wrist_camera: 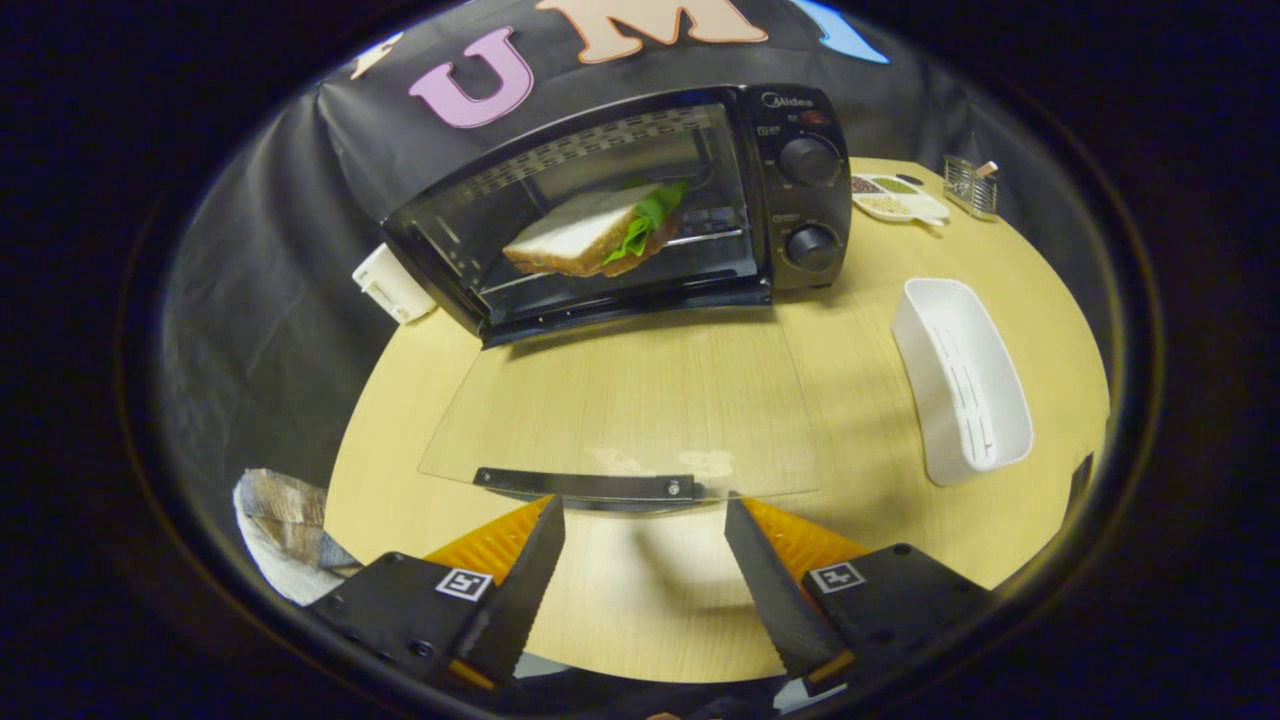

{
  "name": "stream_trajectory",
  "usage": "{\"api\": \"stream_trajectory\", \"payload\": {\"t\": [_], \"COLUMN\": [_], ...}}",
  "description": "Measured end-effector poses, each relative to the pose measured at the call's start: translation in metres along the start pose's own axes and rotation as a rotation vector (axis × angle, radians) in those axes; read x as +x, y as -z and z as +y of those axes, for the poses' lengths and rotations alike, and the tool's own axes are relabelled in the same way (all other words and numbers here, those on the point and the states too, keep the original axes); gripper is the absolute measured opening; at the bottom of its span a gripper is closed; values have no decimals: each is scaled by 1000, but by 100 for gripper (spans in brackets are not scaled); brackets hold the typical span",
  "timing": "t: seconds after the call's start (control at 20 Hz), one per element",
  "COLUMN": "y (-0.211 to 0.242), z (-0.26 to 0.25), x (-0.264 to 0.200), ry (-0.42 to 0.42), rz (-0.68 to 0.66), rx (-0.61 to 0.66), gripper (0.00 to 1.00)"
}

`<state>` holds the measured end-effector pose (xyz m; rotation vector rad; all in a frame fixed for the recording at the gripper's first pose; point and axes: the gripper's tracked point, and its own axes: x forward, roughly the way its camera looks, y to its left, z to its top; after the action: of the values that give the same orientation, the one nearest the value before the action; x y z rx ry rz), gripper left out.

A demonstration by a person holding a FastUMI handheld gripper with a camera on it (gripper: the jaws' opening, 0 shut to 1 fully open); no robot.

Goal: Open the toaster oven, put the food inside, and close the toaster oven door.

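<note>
On the desk (860, 400), gripper view: toaster oven (640, 200) stands at the far side, glass door (620, 410) folded flat toward the claw (645, 520). Sandwich (595, 232) sits inside on the wire rack, tilted. Claw fingers spread, pinching nothing, tips just short of the door handle (590, 485).

Judged step: closing the door.

Risks: handle is a thin dark bar at the door's near edge; spread tips could slide off smooth glass or metal. Lifting too fast could slam the door and jolt the sandwich, which looks loosely stacked, lettuce hanging out.

Materials: oven body glossy black, two round knobs (810, 205). Desk pale wood grain, matte. White plastic tray (965, 385) to the right, oblong, ribbed inside.
</note>
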<state>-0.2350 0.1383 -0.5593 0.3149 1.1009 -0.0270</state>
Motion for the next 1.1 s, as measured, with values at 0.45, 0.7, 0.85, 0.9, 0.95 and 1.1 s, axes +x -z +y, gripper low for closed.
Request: {"api": "stream_trajectory", "payload": {"t": [0.45,0.7,0.85,0.9,0.95,1.1], "y": [-91,-151,-177,-183,-188,-192], "z": [27,38,28,33,34,29], "x": [-30,-33,-31,-29,-29,-31], "ry": [-30,-53,25,25,24,34], "rz": [-225,-339,-383,-397,-407,-417], "rx": [-119,-119,-174,-178,-175,-164], "gripper": [100,100,100,100,100,100]}}
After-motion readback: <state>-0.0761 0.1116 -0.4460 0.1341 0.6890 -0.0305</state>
